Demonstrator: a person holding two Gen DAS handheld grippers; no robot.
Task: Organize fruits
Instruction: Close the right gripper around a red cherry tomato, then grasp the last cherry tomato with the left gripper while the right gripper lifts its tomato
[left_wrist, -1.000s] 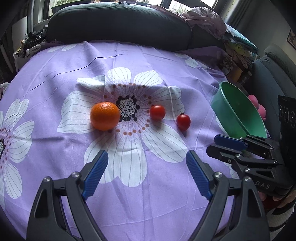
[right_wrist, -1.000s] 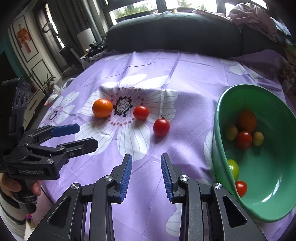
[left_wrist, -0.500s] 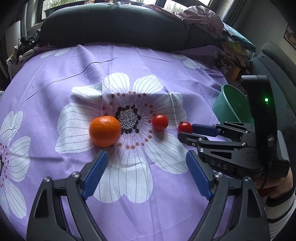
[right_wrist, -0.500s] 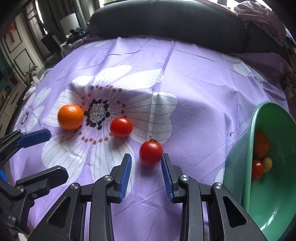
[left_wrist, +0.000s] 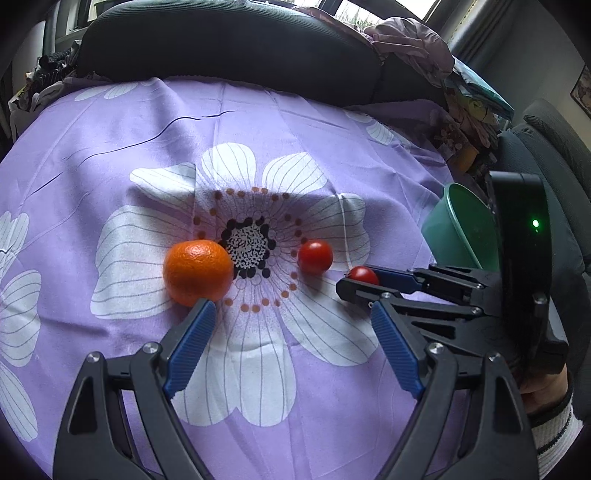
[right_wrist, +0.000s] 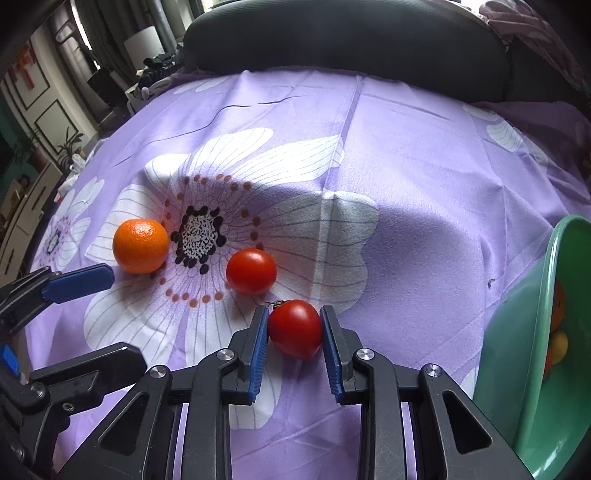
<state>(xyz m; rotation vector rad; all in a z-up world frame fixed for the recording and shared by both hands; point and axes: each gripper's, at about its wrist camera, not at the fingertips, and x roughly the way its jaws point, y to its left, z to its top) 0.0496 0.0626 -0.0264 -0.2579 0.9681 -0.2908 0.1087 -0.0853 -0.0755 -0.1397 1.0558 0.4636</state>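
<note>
1. My right gripper (right_wrist: 294, 328) has come forward over the last second: it was well short of the fruit, and its blue pads (right_wrist: 259, 343) now bracket the nearer tomato (right_wrist: 295, 328). The pads sit at or just off the skin on both sides; I cannot tell whether they are pressing. The tomato rests on the purple floral cloth (right_wrist: 406, 155), not lifted.
2. My judgement: the grasp is about to close, so the next step is the carry to the green bowl (right_wrist: 532, 332) on the right, which already holds several fruits.
3. My left gripper (left_wrist: 291, 347) hangs wide apart and empty, and has drifted closer to the mandarin (left_wrist: 198, 272); one tip is just beside it.
4. The nearer tomato: glossy red, smooth, a dried stem stub at the top. Round and slick, so it may squirt sideways under an off-centre squeeze.
5. The second tomato (right_wrist: 251, 271) lies just beyond it, near the flower's dark centre; the mandarin lies on the other side of that centre.
</note>
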